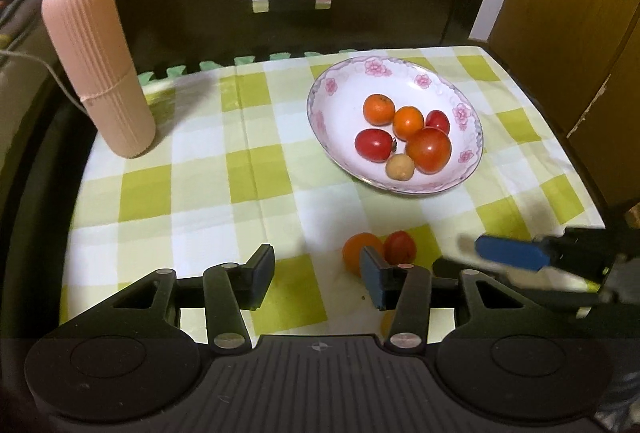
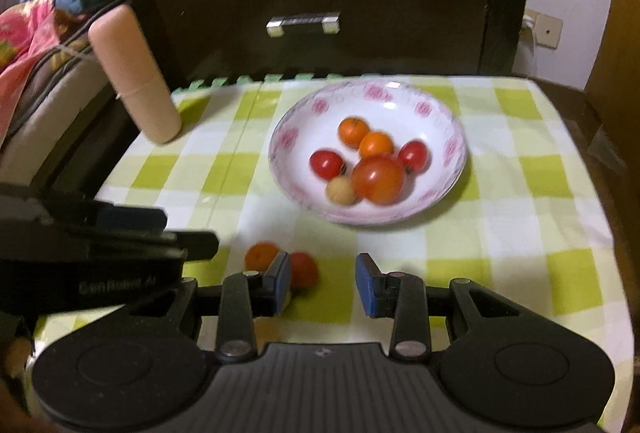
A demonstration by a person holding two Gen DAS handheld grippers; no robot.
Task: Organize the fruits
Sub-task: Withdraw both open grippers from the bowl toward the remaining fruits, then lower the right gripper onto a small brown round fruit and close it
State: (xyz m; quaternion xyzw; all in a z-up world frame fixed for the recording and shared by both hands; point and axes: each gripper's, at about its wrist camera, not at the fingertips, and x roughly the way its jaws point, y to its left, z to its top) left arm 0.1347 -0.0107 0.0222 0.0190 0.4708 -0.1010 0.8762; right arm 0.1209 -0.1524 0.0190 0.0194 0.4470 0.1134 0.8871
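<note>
Left tongs (image 1: 316, 275) point steeply downward, jaws apart and empty; right tongs (image 2: 324, 283) just beside them, tilted likewise, gap narrower, empty.

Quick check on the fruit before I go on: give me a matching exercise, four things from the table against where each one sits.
Things:
1. pale round fruit
2. loose orange
3. pink ribbed tube
4. largest tomato

Places:
A. standing at the cloth's far left edge
B. in the plate, at its near rim
C. on the cloth beside a loose tomato
D. in the plate, against the second orange

Pairs: 1-B, 2-C, 3-A, 4-D
</note>
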